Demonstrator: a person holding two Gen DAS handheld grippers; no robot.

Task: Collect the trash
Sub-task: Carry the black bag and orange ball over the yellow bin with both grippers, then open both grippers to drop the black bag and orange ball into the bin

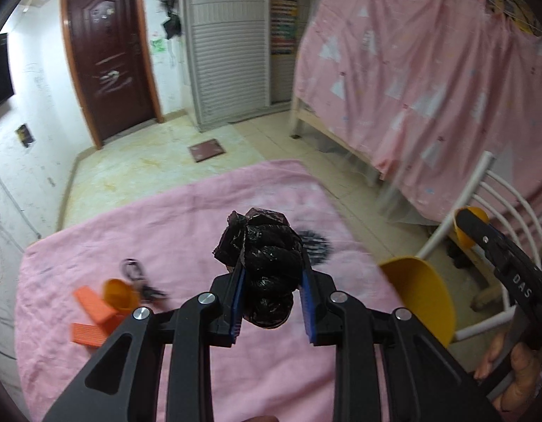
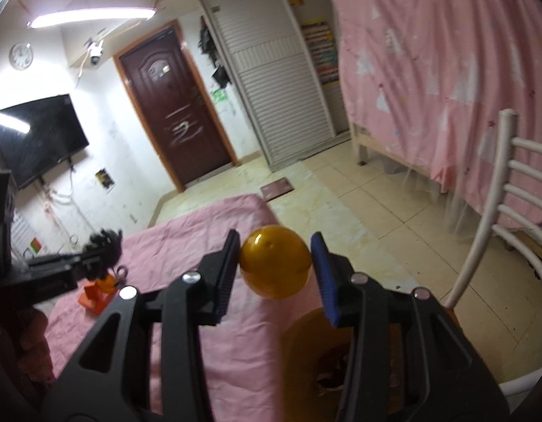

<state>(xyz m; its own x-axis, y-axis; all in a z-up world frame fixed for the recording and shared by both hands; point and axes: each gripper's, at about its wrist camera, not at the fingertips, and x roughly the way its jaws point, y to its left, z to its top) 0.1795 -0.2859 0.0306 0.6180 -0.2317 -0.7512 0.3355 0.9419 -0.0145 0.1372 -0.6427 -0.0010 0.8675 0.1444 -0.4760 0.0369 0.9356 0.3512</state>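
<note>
Left gripper (image 1: 271, 274): fingers clenched on a crumpled, glossy black plastic bag (image 1: 264, 256) held above the pink cloth (image 1: 186, 218). Right gripper (image 2: 276, 263): fingers clamped on a smooth amber-yellow ball (image 2: 274, 262). Orange blocks (image 1: 91, 313) lie at 9 o'clock of the bag.

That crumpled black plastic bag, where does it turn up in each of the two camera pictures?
Left wrist view: the black bag sits at centre, clamped in the left gripper above the pink cloth.
Right wrist view: the same bag is small and blurred at the left edge, at the tip of the left gripper, above the cloth.
Shared landmark: the dark brown door on the far wall.
</note>
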